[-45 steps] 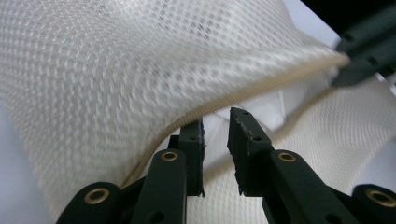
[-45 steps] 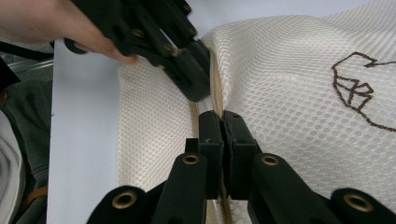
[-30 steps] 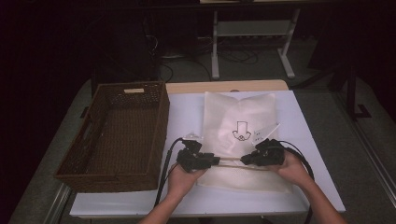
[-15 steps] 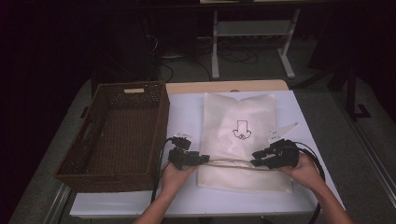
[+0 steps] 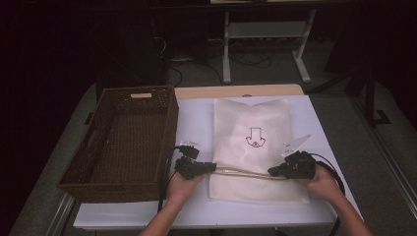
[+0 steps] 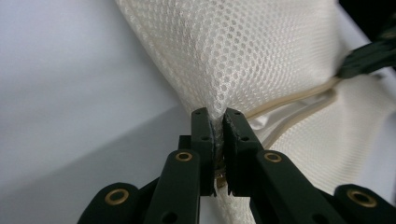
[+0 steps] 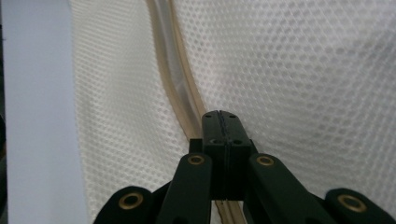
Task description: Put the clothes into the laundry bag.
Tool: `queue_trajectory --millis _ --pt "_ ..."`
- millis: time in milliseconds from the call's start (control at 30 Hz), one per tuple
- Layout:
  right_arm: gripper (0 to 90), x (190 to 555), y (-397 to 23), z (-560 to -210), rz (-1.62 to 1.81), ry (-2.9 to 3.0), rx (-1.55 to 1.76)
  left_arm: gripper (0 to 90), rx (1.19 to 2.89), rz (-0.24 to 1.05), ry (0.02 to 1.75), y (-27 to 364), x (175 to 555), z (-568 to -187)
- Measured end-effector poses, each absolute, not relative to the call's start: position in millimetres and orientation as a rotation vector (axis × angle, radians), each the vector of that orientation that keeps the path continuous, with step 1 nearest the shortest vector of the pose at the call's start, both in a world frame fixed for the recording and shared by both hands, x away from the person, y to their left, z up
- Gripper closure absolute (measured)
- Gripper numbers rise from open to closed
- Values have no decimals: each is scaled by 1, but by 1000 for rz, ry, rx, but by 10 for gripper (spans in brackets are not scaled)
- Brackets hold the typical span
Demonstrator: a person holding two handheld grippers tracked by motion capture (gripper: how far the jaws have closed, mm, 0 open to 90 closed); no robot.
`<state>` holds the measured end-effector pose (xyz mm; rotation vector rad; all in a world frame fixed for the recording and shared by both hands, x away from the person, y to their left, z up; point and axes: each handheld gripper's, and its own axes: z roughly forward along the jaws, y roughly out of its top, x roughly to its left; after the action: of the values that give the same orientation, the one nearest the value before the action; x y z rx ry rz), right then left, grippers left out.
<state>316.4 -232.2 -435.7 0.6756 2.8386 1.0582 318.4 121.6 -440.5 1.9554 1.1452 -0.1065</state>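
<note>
I'm gripping a white mesh bag (image 5: 253, 147) with both tools. My left gripper (image 6: 216, 122) is clamped on a pinch of mesh at the bag's left edge; the jaws are sitting nearly together with the fabric bunching up between them and fanning out above. My right gripper (image 7: 221, 116) is pressed fully together, jaws meeting right at the beige trim (image 7: 180, 100) that runs along the mesh; I'm taking it as pinching the bag there, though the fabric between the jaws is hidden.

In the high view, the left gripper (image 5: 209, 167) and right gripper (image 5: 273, 172) are pointing toward each other across the bag's near part, well apart, with the trim (image 5: 241, 171) stretching between them as a line. My left hand (image 5: 184, 182) and right hand (image 5: 322, 179) are holding the tools from the near side.

The bag is lying flat on the white table (image 5: 196, 118), an arrow mark (image 5: 255, 137) printed on it. A brown wicker basket (image 5: 98, 147) is sitting just beside the bag, on its left, close to my left gripper.
</note>
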Motion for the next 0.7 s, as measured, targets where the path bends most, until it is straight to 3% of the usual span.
queue_trajectory --millis 200,300,433,700 --pt "898 319 -242 -437 1030 2811 727 821 1920 -175 1109 127 314 -435" --pt "867 319 -248 -434 1067 2773 749 661 1904 -192 1129 126 315 -437" --pt "845 319 -256 -431 1097 2732 791 578 1863 -192 1151 128 318 -436" --pt "856 320 -265 -442 1051 2732 850 779 1980 -136 1163 117 325 -448"
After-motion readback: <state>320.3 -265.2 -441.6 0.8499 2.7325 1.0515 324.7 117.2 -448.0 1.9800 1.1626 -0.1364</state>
